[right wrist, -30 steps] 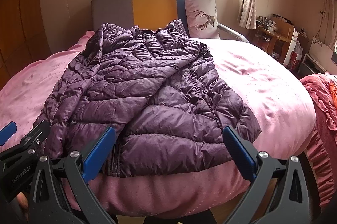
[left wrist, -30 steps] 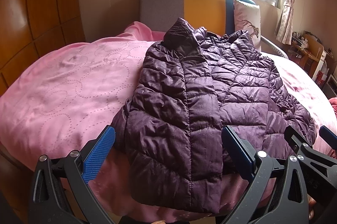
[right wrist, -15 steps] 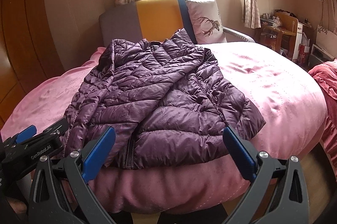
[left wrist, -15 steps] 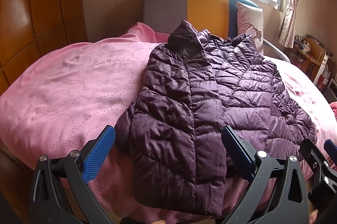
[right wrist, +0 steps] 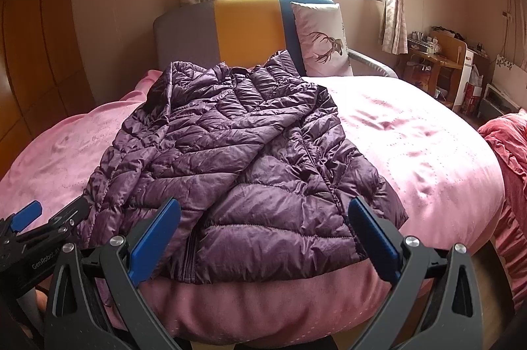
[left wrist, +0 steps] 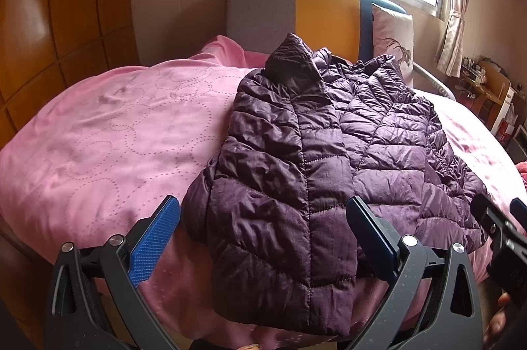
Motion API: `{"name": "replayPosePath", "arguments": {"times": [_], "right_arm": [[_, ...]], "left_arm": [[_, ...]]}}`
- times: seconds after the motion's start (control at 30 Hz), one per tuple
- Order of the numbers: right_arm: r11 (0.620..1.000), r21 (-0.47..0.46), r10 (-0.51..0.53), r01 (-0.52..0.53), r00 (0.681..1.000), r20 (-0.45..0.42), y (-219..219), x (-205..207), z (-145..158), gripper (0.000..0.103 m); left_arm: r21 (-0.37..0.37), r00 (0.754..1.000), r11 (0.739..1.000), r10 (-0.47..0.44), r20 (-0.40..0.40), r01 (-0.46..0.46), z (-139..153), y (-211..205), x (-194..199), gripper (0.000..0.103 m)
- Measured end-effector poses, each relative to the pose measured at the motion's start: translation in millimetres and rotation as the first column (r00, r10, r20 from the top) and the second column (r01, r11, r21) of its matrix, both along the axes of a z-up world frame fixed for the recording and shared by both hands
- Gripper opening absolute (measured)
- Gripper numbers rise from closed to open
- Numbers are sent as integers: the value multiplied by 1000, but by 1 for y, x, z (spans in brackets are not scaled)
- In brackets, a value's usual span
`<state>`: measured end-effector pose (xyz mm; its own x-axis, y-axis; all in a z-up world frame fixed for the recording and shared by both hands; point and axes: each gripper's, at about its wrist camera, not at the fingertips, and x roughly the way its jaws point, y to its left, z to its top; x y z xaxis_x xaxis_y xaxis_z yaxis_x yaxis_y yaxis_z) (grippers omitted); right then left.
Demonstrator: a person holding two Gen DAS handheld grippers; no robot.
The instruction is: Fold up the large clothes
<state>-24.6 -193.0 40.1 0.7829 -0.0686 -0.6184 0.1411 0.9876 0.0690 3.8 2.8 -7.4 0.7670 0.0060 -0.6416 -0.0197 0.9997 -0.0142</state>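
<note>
A dark purple quilted puffer jacket (left wrist: 316,159) lies on a pink bedspread (left wrist: 108,139), its left side folded over the body and its hem at the near bed edge. In the right wrist view the jacket (right wrist: 237,172) shows a sleeve laid across its front. My left gripper (left wrist: 263,225) hovers open just short of the hem, nothing between its blue pads. My right gripper (right wrist: 263,221) is likewise open before the hem. Each gripper shows in the other's view: the right gripper (left wrist: 504,228) at the right, the left gripper (right wrist: 49,218) at the left.
A grey, yellow and blue headboard (right wrist: 243,30) and a deer-print pillow (right wrist: 322,43) stand at the back. Wooden wardrobe panels (left wrist: 49,20) line the left wall. A cluttered desk (right wrist: 438,60) and a red blanket (right wrist: 510,152) sit at the right.
Both grippers have drawn back and risen from the jacket's hem, so more of the bed shows. The jacket has not moved. Both stay open.
</note>
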Motion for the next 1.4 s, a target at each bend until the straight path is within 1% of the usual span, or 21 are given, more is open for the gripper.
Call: {"name": "replayPosePath", "arguments": {"times": [0.17,0.3,0.5,1.1,1.4], "right_arm": [[1000,-1,-20,20,1000,16,-6,6,4,101],[999,19,-35,35,999,21,-10,8,4,101],[1000,6,-4,4,1000,18,-4,7,0,101],[1000,0,9,-9,1000,23,-2,5,-2,101],[1000,10,21,-21,1000,22,-1,6,-4,101]], "left_arm": [[3,1000,1000,3,-8,-3,-1,0,2,100],[0,1000,1000,6,-15,-6,-4,2,3,100],[13,1000,1000,0,-20,0,-6,-1,3,100],[17,1000,1000,-9,-19,9,-4,-3,2,100],[19,999,1000,-12,-29,13,-6,-1,8,100]]}}
